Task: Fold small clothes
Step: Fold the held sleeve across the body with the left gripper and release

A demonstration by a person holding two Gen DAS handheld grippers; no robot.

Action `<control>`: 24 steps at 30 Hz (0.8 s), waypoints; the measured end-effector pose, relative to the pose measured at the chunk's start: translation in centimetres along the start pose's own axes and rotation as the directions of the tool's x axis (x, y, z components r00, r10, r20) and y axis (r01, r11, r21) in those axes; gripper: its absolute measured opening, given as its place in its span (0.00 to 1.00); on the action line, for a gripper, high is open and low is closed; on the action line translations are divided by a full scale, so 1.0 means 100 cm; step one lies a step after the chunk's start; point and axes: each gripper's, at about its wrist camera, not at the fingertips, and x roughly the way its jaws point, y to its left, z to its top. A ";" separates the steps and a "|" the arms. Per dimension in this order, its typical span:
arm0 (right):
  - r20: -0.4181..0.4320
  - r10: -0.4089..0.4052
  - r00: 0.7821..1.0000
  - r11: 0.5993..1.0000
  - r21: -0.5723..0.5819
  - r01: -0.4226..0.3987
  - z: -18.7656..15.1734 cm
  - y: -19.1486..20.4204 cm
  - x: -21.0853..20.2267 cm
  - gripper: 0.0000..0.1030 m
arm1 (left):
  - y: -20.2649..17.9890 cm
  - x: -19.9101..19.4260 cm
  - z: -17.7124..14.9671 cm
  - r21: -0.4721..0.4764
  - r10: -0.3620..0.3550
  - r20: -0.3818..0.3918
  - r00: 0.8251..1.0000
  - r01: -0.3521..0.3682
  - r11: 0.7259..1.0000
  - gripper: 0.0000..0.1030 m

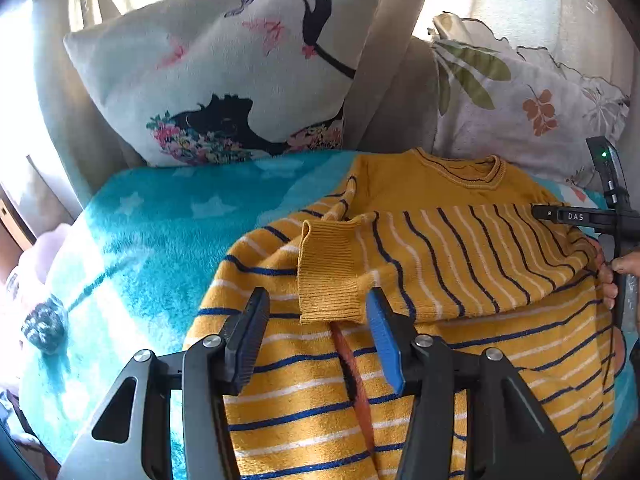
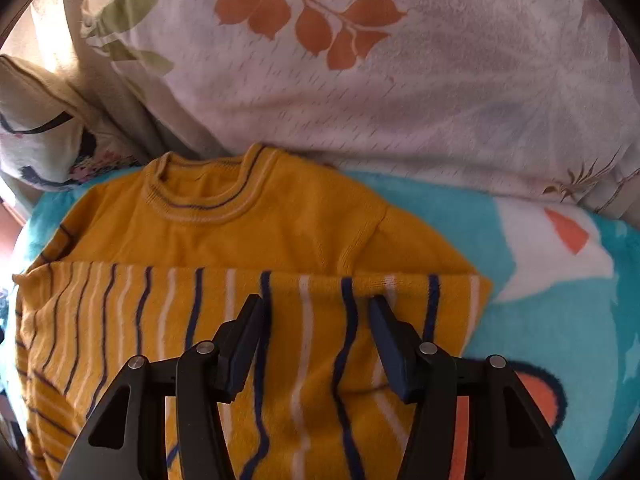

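Note:
A small mustard-yellow sweater (image 1: 460, 264) with navy and white stripes lies on a turquoise blanket (image 1: 152, 240). Both sleeves are folded across its chest, and one ribbed cuff (image 1: 332, 268) lies at the middle. My left gripper (image 1: 318, 304) is open just above the lower part of the sweater, in front of that cuff. My right gripper (image 2: 318, 312) is open over the folded striped sleeve (image 2: 248, 320) of the sweater (image 2: 256, 220), below the round collar (image 2: 204, 192). The right gripper also shows at the right edge of the left wrist view (image 1: 576, 216).
A white pillow with a black silhouette print (image 1: 224, 72) and a leaf-print pillow (image 2: 380, 80) stand at the back against curtains. A dark knitted ball (image 1: 44, 326) lies on the blanket at the left. The blanket (image 2: 560, 320) has white and orange patches at the right.

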 end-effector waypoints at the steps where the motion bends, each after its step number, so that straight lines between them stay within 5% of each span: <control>1: 0.003 -0.019 1.000 1.000 -0.005 0.019 0.001 0.002 0.001 0.57 | 0.005 0.003 -0.001 -0.031 -0.016 -0.011 1.000 0.016 0.999 0.48; 7: 0.078 0.061 0.995 0.998 0.025 -0.064 -0.009 -0.007 -0.046 0.60 | 0.024 0.023 0.006 -0.103 -0.052 -0.064 0.997 0.045 0.994 0.48; 10: 0.113 0.033 0.993 0.995 0.090 -0.043 -0.024 -0.033 -0.073 0.68 | 0.019 0.039 0.014 -0.078 -0.081 -0.082 0.993 0.075 0.994 0.49; 16: 0.014 0.183 0.983 0.961 0.210 -0.182 -0.054 -0.065 -0.056 0.69 | 0.003 0.080 0.019 -0.041 -0.053 -0.142 0.988 0.048 0.998 0.49; 17: -0.002 0.233 0.972 0.951 0.207 -0.228 -0.058 -0.064 -0.049 0.66 | 0.001 0.083 0.019 -0.033 -0.040 -0.144 0.989 0.036 0.999 0.49; 19: -0.043 0.253 0.966 0.957 0.156 -0.244 -0.059 -0.056 -0.041 0.17 | -0.001 0.084 0.019 -0.025 -0.025 -0.144 0.989 0.022 0.999 0.49; 24: 0.013 0.141 0.990 0.975 0.174 -0.142 -0.061 -0.083 -0.061 0.08 | -0.004 0.079 0.024 -0.025 -0.051 -0.132 0.990 0.048 0.999 0.49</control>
